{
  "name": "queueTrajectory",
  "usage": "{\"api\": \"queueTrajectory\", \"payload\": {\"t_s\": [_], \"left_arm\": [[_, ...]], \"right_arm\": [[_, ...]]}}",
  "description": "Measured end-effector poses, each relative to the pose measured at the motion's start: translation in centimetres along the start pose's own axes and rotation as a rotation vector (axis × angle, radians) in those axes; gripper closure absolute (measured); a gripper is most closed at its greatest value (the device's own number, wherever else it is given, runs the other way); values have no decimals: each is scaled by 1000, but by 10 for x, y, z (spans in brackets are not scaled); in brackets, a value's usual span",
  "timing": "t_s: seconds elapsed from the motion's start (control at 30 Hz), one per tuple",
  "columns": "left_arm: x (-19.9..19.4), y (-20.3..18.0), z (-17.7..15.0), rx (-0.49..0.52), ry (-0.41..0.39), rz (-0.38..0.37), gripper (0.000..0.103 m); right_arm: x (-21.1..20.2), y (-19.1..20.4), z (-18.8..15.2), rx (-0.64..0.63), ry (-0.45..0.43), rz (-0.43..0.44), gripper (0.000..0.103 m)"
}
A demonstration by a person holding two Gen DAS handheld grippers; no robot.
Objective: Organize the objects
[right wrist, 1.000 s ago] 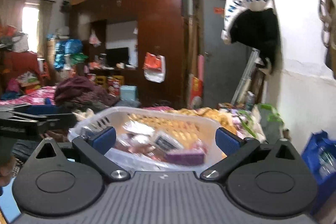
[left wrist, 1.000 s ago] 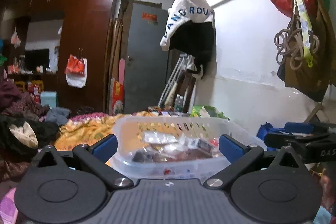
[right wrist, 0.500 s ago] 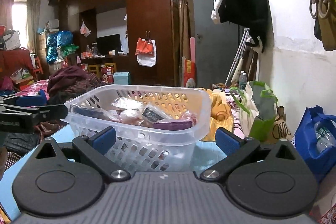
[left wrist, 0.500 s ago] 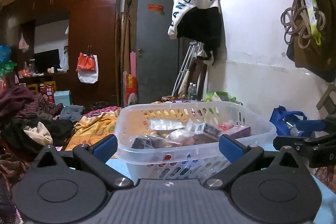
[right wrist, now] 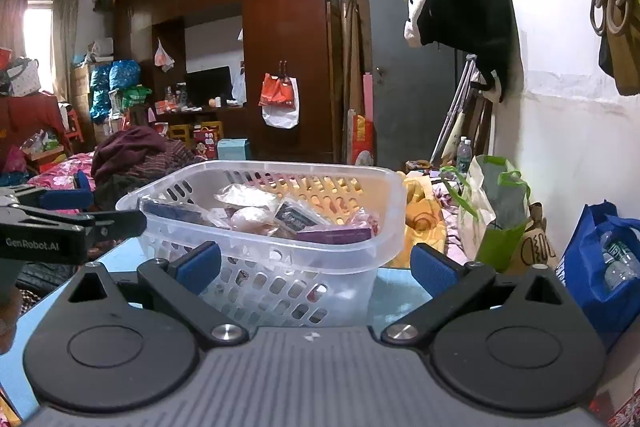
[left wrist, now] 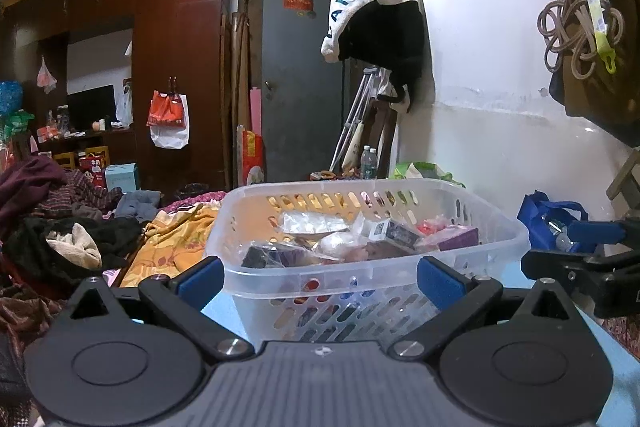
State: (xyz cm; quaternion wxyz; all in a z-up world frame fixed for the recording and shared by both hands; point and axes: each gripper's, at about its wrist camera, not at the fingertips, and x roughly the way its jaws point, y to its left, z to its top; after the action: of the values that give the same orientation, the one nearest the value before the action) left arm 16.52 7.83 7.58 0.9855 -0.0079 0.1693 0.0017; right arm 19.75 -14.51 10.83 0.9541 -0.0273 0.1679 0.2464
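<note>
Basket point(left wrist: 372, 267) contents mostly hidden by its translucent wall, packets inside hard to identify; basket sits on the blue table point(right wrist: 394, 301), directly ahead of and between the left gripper point(left wrist: 318, 277) and right gripper point(right wrist: 316, 265), both with 2 fingers spread wide, empty.

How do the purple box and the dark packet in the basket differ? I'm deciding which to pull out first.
The purple box lies flat and low against the basket's near wall; the dark packet sits tilted, propped higher on the pile. The purple box is long and plain-faced; the dark packet is shorter and bears pale print. Both are uncovered and untouched, with both grippers open.
</note>
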Motion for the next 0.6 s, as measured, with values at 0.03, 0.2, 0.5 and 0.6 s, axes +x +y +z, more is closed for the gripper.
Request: {"api": "queueTrajectory", "payload": {"t_s": [0.03,0.2,0.5,0.6], "left_arm": [[0,-1,-1,2,2,-1,0],[1,-5,-2,11,10,-1,0],[3,-9,-5,13,18,-1,0],[4,-9,-5,12,23,-2,0]], "right_arm": [[0,0,0,0,-2,0,0],[-3,0,0,2,-11,0,0],[-2,-5,-2,17,-10,-2,0],[-2,-5,-3,12,-11,-7,0]]}}
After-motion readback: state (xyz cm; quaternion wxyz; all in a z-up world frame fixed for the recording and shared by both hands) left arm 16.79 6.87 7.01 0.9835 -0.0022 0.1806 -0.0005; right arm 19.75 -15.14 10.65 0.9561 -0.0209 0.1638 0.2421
